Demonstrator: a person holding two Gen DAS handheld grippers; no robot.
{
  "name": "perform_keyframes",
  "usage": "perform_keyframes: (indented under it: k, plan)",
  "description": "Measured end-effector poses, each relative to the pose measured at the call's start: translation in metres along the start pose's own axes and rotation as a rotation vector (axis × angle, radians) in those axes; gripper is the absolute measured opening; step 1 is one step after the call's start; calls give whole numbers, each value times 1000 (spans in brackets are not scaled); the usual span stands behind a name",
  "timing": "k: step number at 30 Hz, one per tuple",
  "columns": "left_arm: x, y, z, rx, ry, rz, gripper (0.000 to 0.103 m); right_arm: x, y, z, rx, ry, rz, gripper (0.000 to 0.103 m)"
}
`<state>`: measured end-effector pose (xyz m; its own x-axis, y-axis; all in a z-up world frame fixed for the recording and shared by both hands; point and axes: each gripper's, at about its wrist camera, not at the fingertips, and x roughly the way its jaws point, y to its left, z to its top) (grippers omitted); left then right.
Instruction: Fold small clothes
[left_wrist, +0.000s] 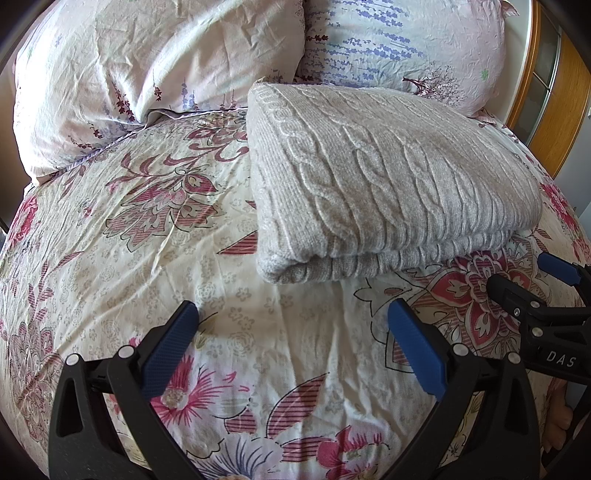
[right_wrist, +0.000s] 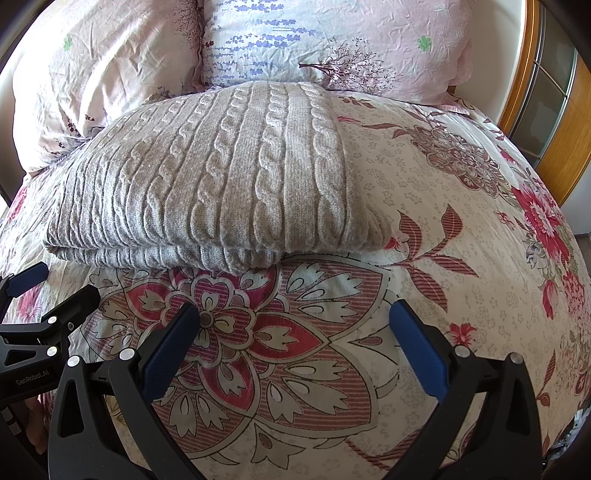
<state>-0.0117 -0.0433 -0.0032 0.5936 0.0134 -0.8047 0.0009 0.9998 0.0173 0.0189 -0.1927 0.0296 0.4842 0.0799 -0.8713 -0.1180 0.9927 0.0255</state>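
A grey cable-knit sweater (left_wrist: 384, 177) lies folded into a thick rectangle on the flowered bed cover; it also shows in the right wrist view (right_wrist: 221, 184). My left gripper (left_wrist: 291, 317) is open and empty, hovering over the cover just in front of the sweater's near left corner. My right gripper (right_wrist: 295, 317) is open and empty, in front of the sweater's near right corner. The right gripper also shows at the right edge of the left wrist view (left_wrist: 532, 284), and the left gripper shows at the left edge of the right wrist view (right_wrist: 48, 291).
The flowered bed cover (left_wrist: 147, 258) fills both views. Two pink-and-lavender pillows (left_wrist: 147, 59) (right_wrist: 332, 40) lie behind the sweater. A wooden door frame with glass panes (right_wrist: 550, 99) stands at the far right past the bed's edge.
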Motion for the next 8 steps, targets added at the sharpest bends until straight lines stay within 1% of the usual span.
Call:
perform_keyframes:
  k: [8]
  plan:
    - [0,0,0,0,0,0,101,0,0,0,0,0,0,102]
